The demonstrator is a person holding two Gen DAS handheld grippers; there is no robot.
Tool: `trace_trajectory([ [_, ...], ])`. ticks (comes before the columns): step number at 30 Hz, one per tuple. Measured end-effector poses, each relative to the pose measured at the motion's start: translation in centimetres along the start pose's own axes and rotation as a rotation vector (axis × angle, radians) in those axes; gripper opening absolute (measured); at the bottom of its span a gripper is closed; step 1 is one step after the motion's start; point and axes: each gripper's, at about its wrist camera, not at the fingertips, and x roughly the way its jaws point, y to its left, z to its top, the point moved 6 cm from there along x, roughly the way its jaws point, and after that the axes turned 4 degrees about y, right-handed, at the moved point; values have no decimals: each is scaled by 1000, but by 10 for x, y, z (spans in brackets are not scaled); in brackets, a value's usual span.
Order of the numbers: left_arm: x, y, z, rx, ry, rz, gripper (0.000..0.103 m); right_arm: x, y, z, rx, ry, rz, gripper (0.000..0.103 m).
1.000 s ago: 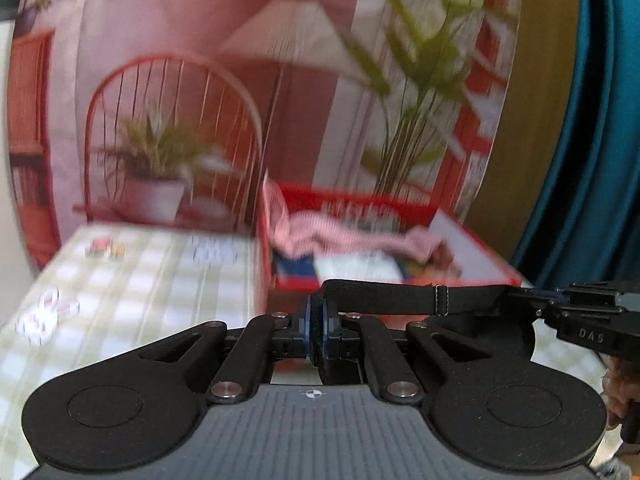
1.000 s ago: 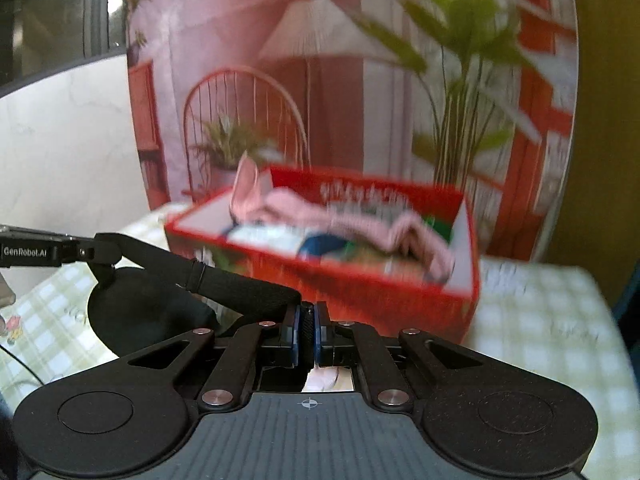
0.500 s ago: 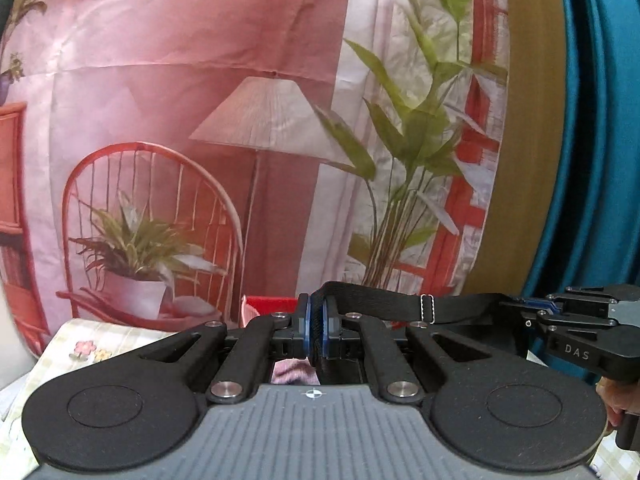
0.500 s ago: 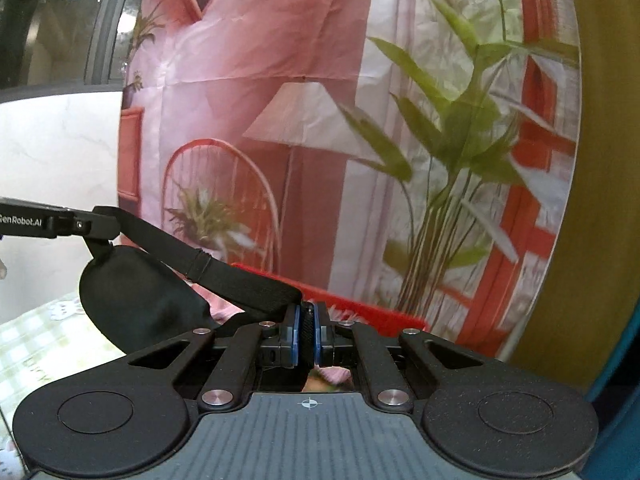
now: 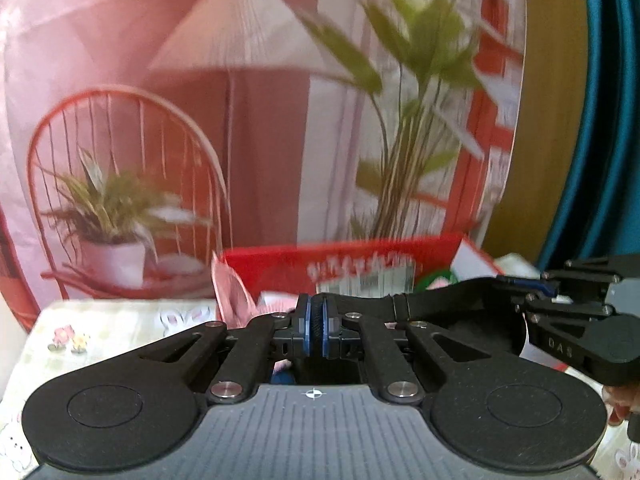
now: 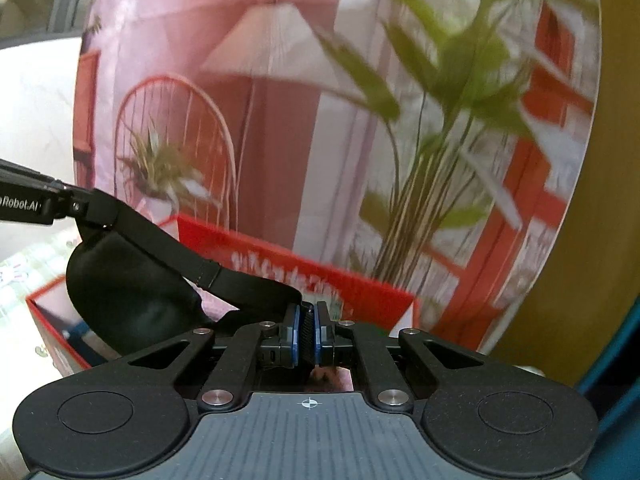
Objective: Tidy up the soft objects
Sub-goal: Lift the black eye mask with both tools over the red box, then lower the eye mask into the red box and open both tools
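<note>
Black padded fabric sleep mask [image 6: 128,292] with black elastic strap [image 6: 240,280], hanging lower left of right wrist view, over open red cardboard box [image 6: 360,292]. Strap stretched taut between both claws: one end pinched in right gripper [image 6: 308,334], blue-edged pads clenched on it at frame centre; other end clamped in left gripper [image 5: 316,330], likewise clenched, centre of left wrist view. In left view strap [image 5: 440,300] runs right toward right gripper's black body at right edge, mask pouch dark behind it. Pink fabric [image 5: 232,292] poking over box's left wall, left of centre; more items inside box, too blurred to tell. Box on pale green checked tablecloth [image 5: 120,328] with small flower and bunny prints, lower left. Behind, printed backdrop [image 5: 200,120]: red wire chair, potted plant, lamp, green palm. Teal curtain [image 5: 600,120] far right. Fingertip visible lower right edge.
</note>
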Motion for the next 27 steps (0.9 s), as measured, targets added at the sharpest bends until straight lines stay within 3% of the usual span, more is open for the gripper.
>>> trace_trajectory([
  [6, 16, 6, -17, 19, 78, 11, 6, 16, 0, -19, 15, 70, 2, 7],
  [20, 18, 10, -20, 12, 111, 18, 12, 22, -2, -32, 4, 116, -12, 9],
  [22, 17, 10, -19, 11, 113, 15, 22, 22, -4, -32, 6, 119, -15, 11],
  [24, 16, 9, -18, 9, 108, 12, 58, 22, -6, -32, 14, 122, -20, 13],
  [27, 10, 9, -15, 4, 81, 32, 85, 21, -7, -33, 24, 124, -20, 19],
])
